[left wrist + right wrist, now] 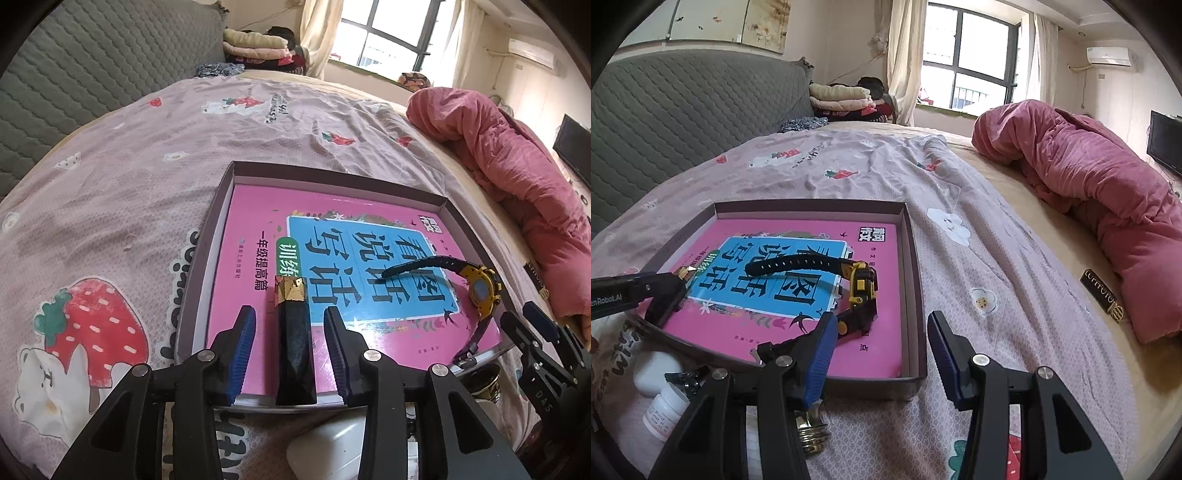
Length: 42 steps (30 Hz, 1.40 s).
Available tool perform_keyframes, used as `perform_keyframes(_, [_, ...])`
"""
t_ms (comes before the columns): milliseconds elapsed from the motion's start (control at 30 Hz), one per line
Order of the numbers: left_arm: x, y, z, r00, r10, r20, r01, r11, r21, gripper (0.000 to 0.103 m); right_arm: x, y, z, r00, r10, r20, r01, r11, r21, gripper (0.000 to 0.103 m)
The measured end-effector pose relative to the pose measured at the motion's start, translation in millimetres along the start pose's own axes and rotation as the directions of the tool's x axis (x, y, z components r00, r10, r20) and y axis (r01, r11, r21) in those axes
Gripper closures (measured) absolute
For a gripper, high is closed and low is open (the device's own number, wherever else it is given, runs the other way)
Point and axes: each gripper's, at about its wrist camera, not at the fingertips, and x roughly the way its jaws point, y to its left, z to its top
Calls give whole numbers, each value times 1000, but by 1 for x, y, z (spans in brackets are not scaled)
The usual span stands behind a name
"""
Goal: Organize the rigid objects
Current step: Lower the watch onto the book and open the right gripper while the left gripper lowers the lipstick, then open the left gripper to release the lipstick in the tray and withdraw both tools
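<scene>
A black tube with a gold cap (293, 343) lies on the pink book (251, 236) inside the shallow grey box (332, 181). My left gripper (290, 312) straddles the tube, open, with a gap on each side of it. A yellow and black watch (482, 291) rests on the book's right part, also seen from the right wrist (862, 284). My right gripper (882, 325) hangs open over the box's near right corner (916, 369), nothing between its fingers. The left gripper (665, 288) shows at the left edge there, and the right gripper (532, 325) shows at the right in the left wrist view.
A white bottle (665, 406), a white case (655, 373) and a gold ringed piece (812, 432) lie on the bedsheet in front of the box. A black and gold bar (1102, 295) lies to the right, beside a rolled red quilt (1089, 177). A grey headboard (683, 103) stands behind.
</scene>
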Motion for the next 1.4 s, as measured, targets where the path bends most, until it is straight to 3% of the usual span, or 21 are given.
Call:
perform_keyframes(433, [-9, -5, -2, 1000, -4, 7, 4, 1000, 24, 61, -16, 3, -2, 1000, 28, 11, -28, 1000, 8, 52])
perform_keyframes(500, [-12, -7, -2, 1000, -3, 8, 3, 1000, 27, 54, -18, 6, -2, 999, 38, 10, -38, 999, 6, 52])
perform_keyframes(700, [-20, -10, -7, 1000, 9, 16, -10, 999, 47, 49, -24, 12, -2, 999, 36, 16, -36, 999, -13, 50])
perform_keyframes(800, [-25, -8, -8, 1000, 7, 20, -8, 999, 43, 48, -30, 12, -2, 999, 32, 27, -32, 999, -13, 46])
perform_keyframes(1400, [-67, -11, -18, 998, 27, 53, -31, 996, 80, 45, -69, 9, 0, 996, 61, 71, -63, 997, 33, 45])
